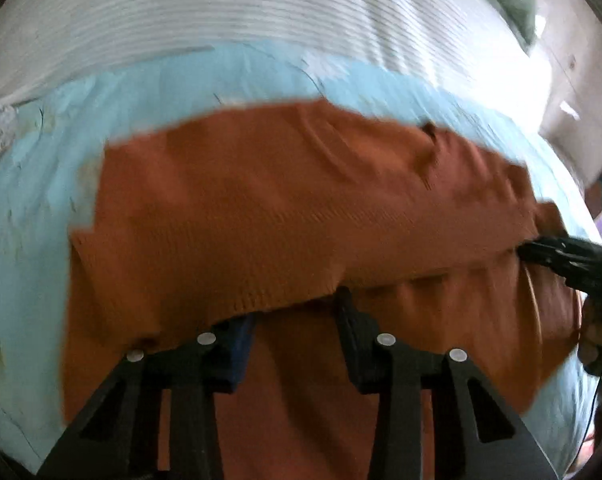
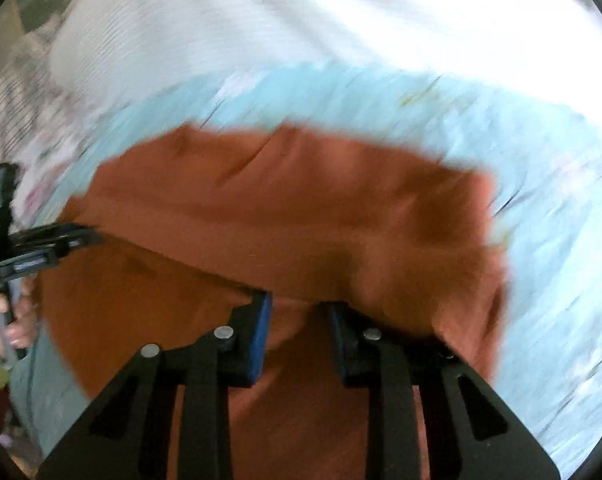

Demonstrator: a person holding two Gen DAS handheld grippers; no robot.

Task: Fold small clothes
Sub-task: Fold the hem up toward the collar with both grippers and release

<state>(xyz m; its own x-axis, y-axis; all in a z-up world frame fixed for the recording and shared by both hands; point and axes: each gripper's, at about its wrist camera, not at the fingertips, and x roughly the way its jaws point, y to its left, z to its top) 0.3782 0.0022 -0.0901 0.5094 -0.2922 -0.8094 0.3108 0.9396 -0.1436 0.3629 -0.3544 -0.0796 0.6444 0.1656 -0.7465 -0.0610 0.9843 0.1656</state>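
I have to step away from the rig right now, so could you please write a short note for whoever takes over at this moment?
Left gripper: jaws apart at the near edge of the folded flap, nothing pinched between the pads.
Right gripper: jaws apart at the same edge further along, no cloth clamped.
Orange knit garment: lies on the light blue sheet, its upper layer folded over the lower one.
White striped bedding lies beyond the sheet.
Done: one fold appears laid.
Left: probably further folds and smoothing; the pictures are blurred, so check the edges first.
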